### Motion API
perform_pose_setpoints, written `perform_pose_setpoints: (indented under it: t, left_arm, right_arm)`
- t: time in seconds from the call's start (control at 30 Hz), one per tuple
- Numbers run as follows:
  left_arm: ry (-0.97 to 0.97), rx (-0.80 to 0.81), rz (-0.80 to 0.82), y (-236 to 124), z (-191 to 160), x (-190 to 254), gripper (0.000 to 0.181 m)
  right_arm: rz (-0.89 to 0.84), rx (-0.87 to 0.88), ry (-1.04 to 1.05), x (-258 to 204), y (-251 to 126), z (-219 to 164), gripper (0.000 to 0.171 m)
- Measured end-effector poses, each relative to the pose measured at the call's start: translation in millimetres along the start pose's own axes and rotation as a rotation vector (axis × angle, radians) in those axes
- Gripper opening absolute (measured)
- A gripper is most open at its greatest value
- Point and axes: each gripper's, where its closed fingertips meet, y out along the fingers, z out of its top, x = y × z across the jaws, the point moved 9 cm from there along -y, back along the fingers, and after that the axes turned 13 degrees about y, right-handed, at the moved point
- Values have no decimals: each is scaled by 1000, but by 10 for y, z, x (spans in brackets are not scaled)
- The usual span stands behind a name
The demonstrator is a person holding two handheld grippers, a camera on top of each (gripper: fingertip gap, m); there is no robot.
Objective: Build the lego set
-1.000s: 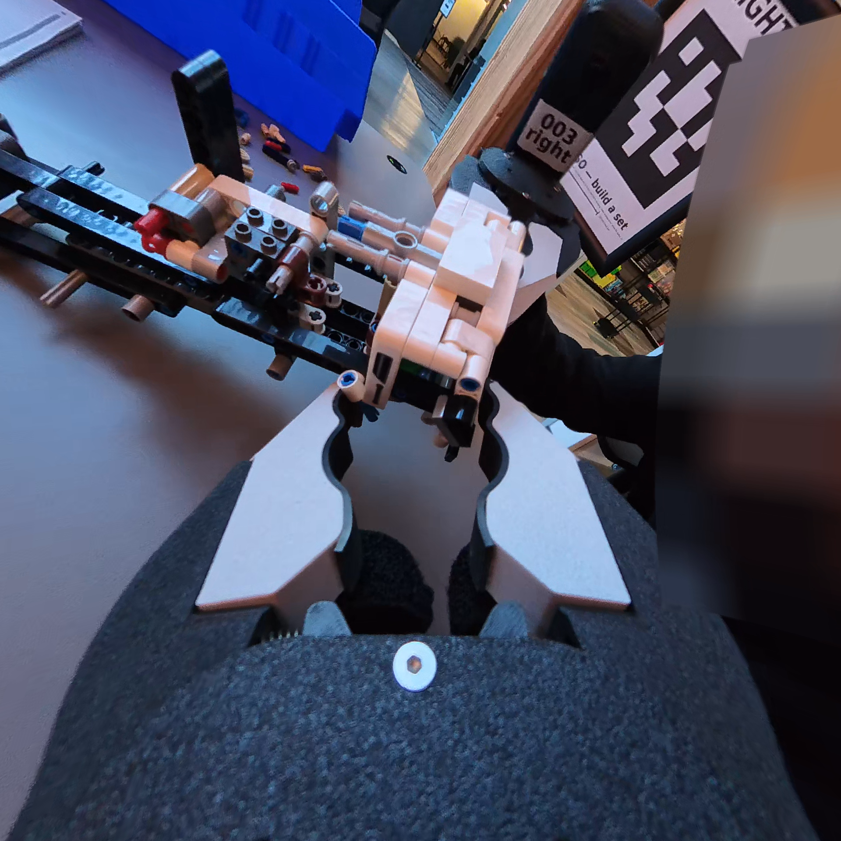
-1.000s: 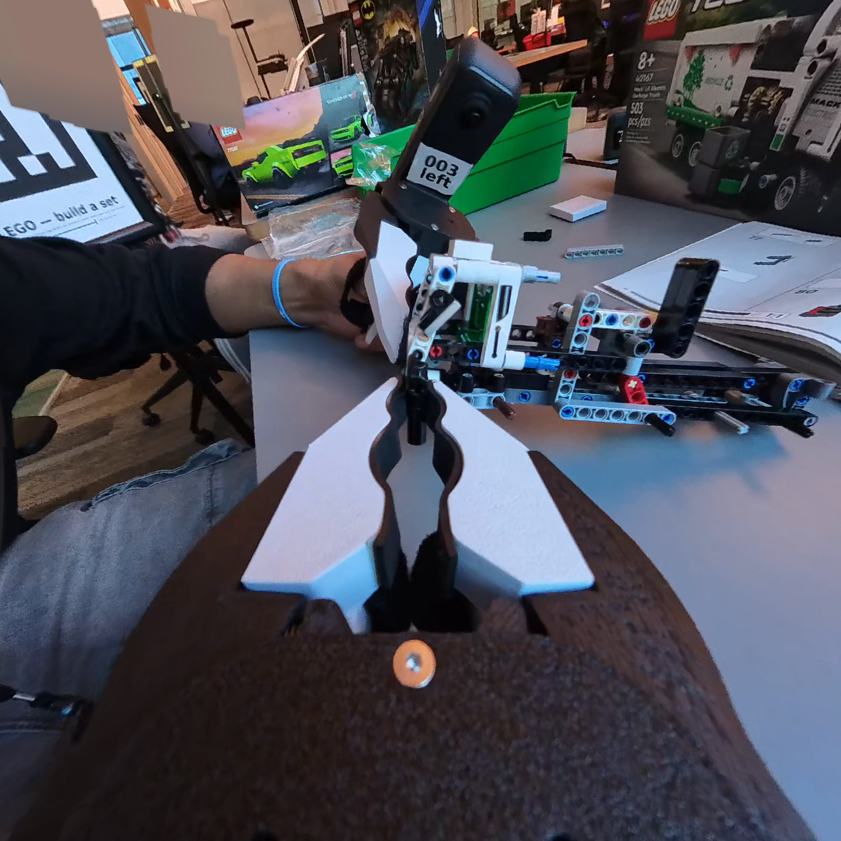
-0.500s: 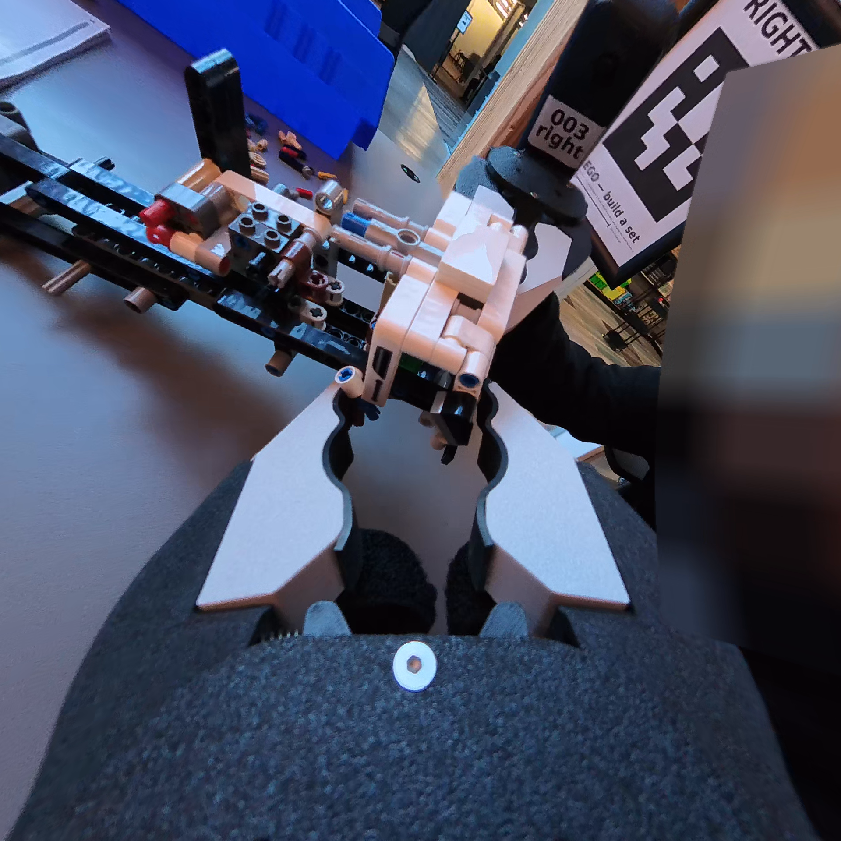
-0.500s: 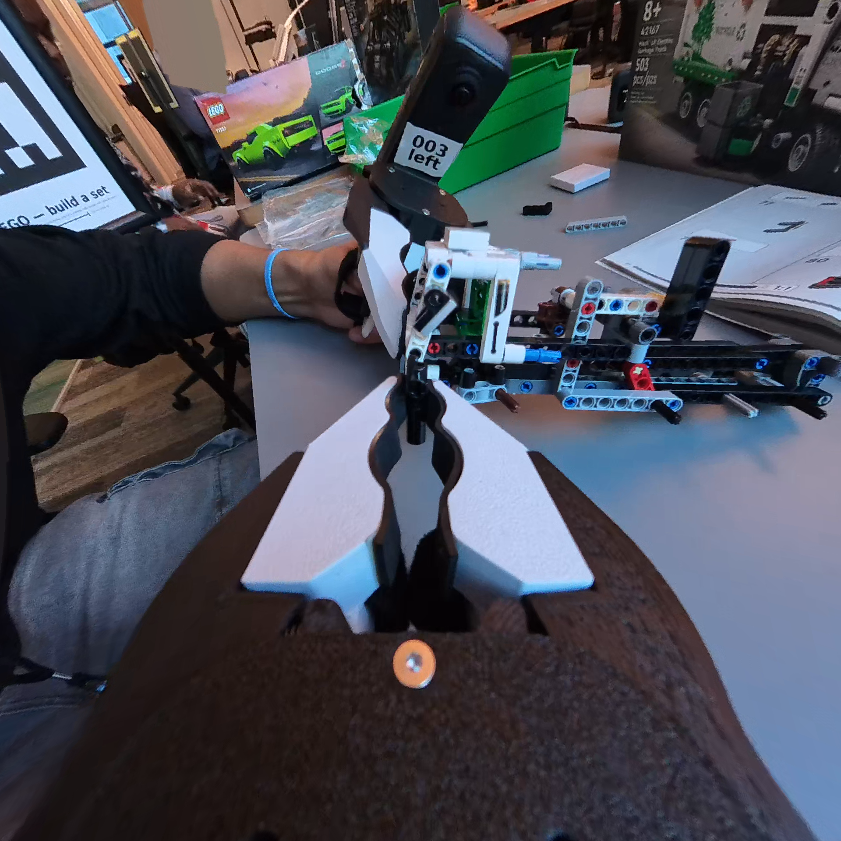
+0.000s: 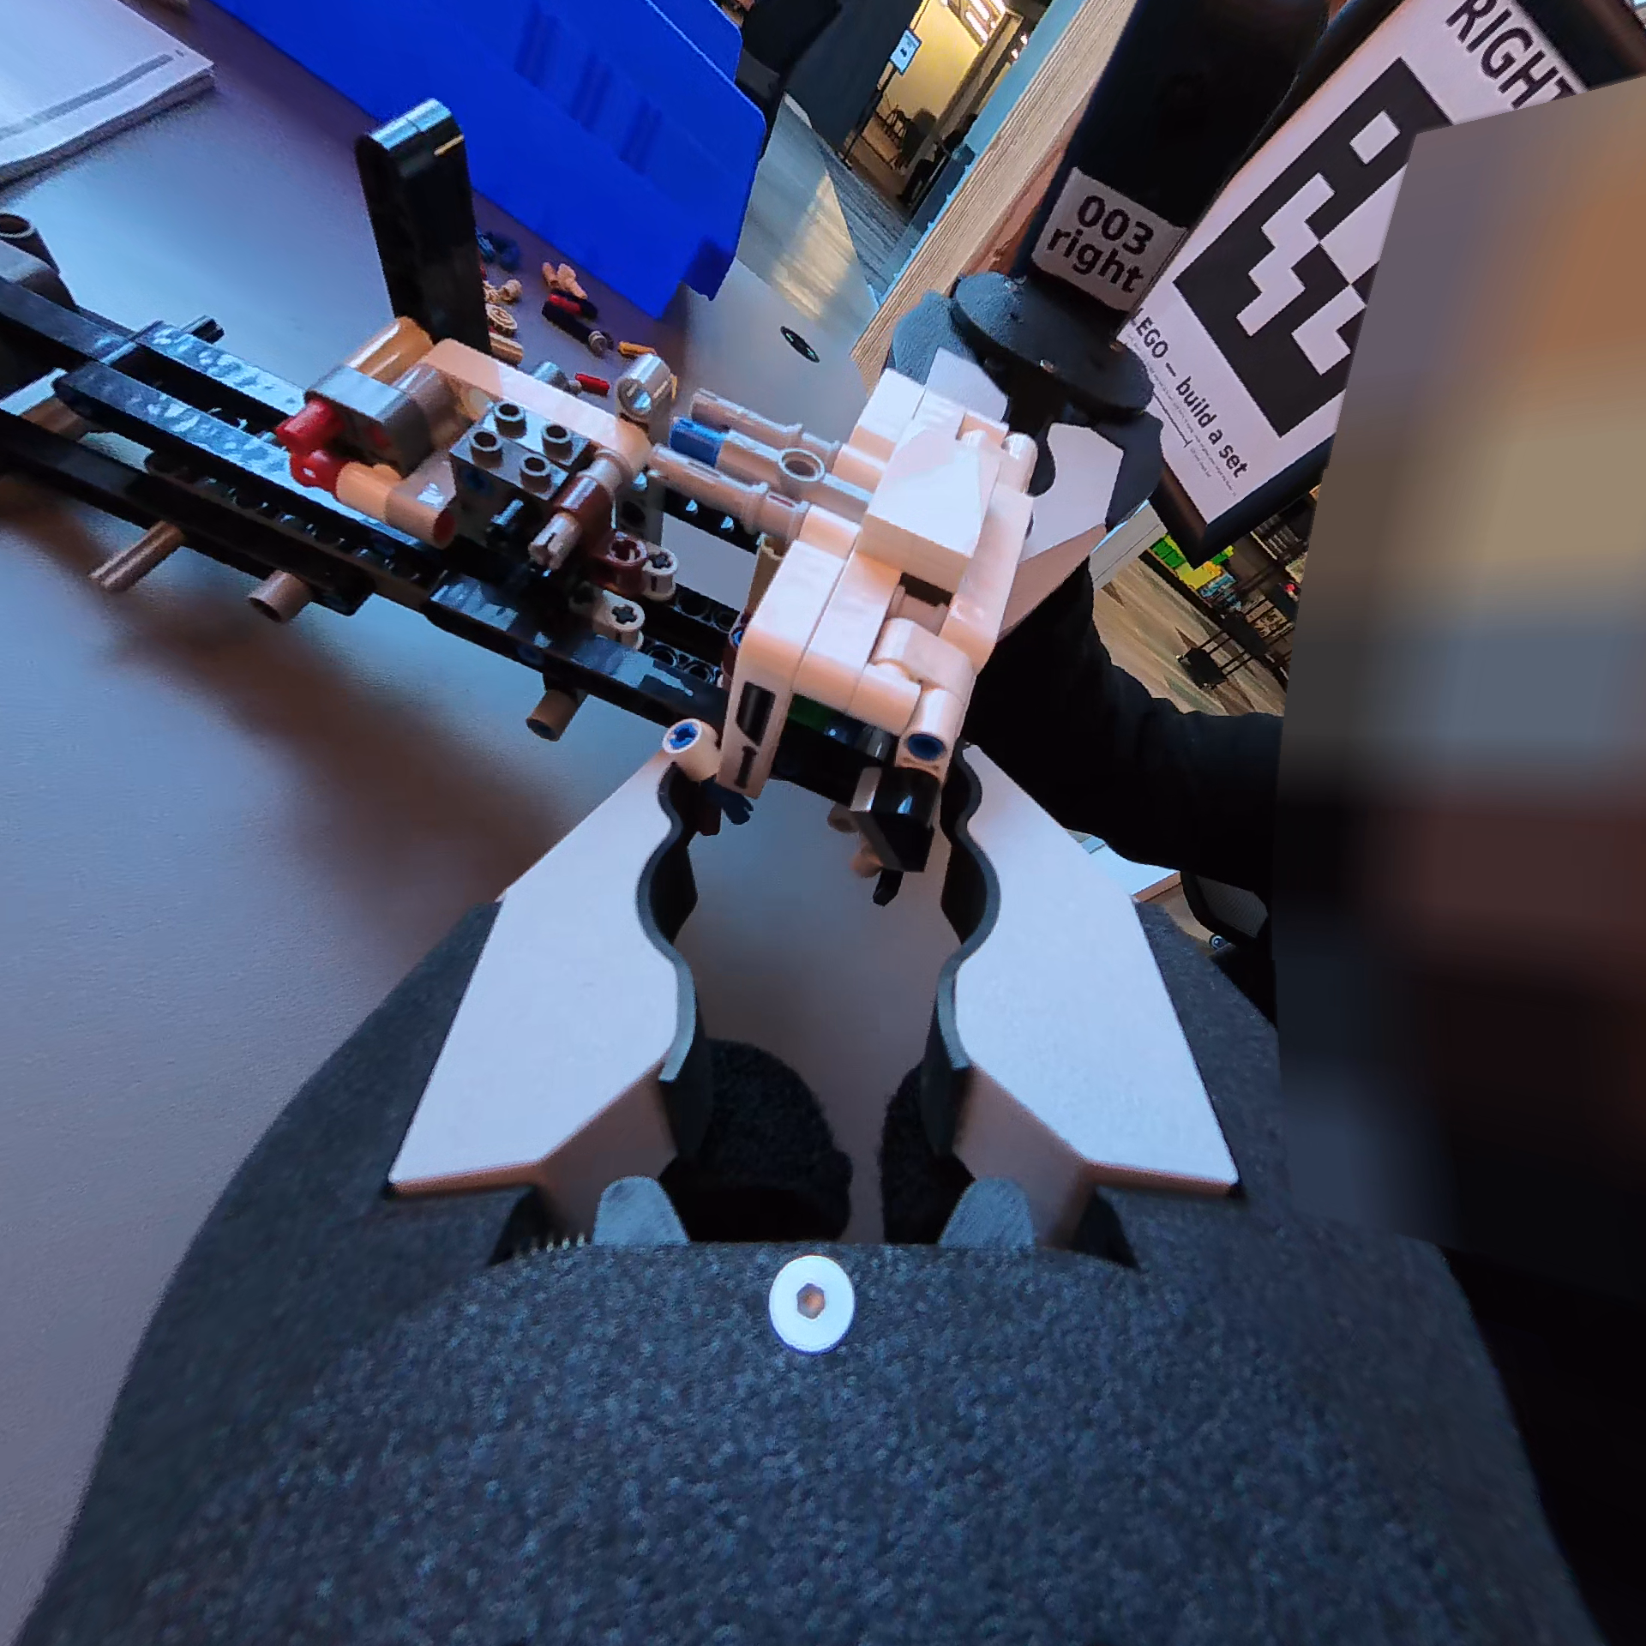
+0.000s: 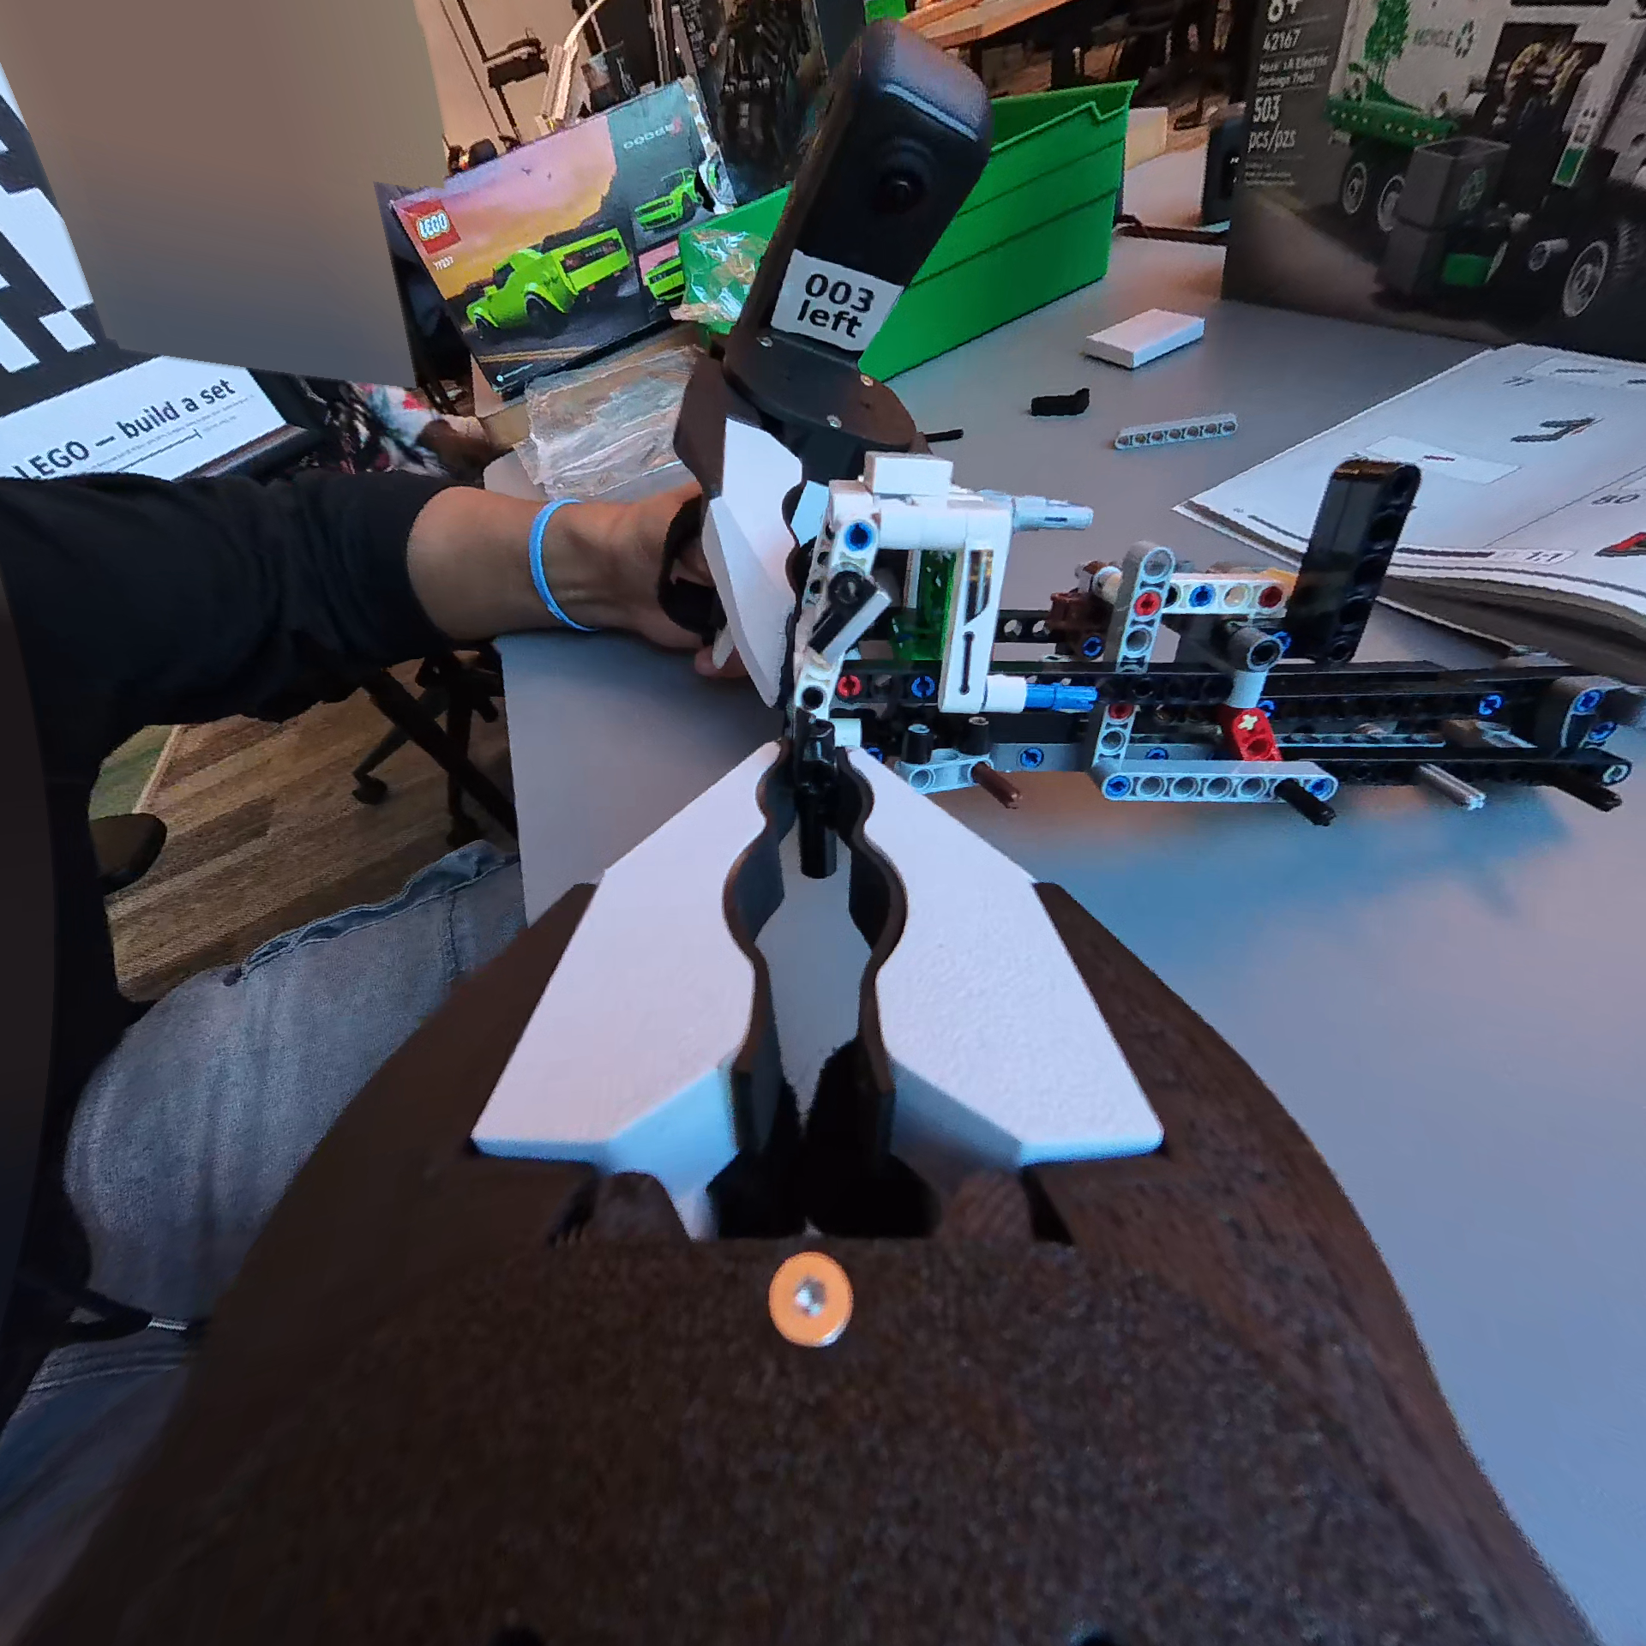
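A long black Technic chassis (image 6: 1336,695) lies on the grey table, with a white cab block (image 6: 935,570) at its near end; both also show in the left wrist view, chassis (image 5: 267,499) and cab (image 5: 873,588). My left gripper (image 5: 815,784) is shut on the lower end of the cab. In the right wrist view its white finger (image 6: 748,552) presses against the cab's end. My right gripper (image 6: 815,757) is shut on a small black piece (image 6: 815,802) under the cab's front. In the left wrist view the right gripper (image 5: 1051,463) sits behind the cab, fingertips hidden.
A black beam (image 6: 1363,552) stands upright on the chassis. An instruction booklet (image 6: 1470,481), a green bin (image 6: 1006,232), set boxes (image 6: 1443,160), a white block (image 6: 1144,337) and a grey beam (image 6: 1176,434) lie behind. A blue bin (image 5: 552,116) and loose small parts (image 5: 570,303) sit beyond. The table edge (image 6: 508,712) is at left. Spacing between my two grippers at the tips: around 4 cm.
Both grippers keep their holds. The two views have shifted only slightly around the cab; the model stays in nearly the same place.
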Motion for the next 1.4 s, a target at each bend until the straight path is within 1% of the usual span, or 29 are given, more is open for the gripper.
perform_pose_setpoints:
  t: [0.1, 0.17, 0.47, 0.67, 0.77, 0.83, 1.17, 1.3, 1.4]
  left_arm:
    - [0, 0, -1, -1, 0, 0, 54]
    - [1, -4, -1, 3, -1, 2, 54]
    - [0, -1, -7, 4, 0, 6, 54]
    - [-12, 13, 26, 13, 2, 0, 54]
    - [-23, 33, 15, 3, 6, 3, 54]
    - [-18, 22, 9, 11, -2, 16, 54]
    - [-29, 23, 19, 19, -7, 11, 54]
    - [-24, 14, 43, 26, -10, 9, 54]
    - [-18, 16, 51, 25, -10, 12, 53]
  right_arm:
    - [0, -1, -6, 6, -14, 15, 6]
    - [27, -32, 13, 2, -7, 16, 6]
    - [-18, -105, 18, -27, -1, 73, 6]
    - [-31, -113, 121, 26, 0, 85, 6]
    - [-25, -87, 76, 13, 2, 108, 6]
    - [-34, -111, 23, -7, 4, 97, 6]
    - [-25, -96, -43, 14, 8, 63, 6]
    - [-5, -99, 8, 55, 16, 29, 6]
    - [47, -91, 96, 99, 19, 15, 6]
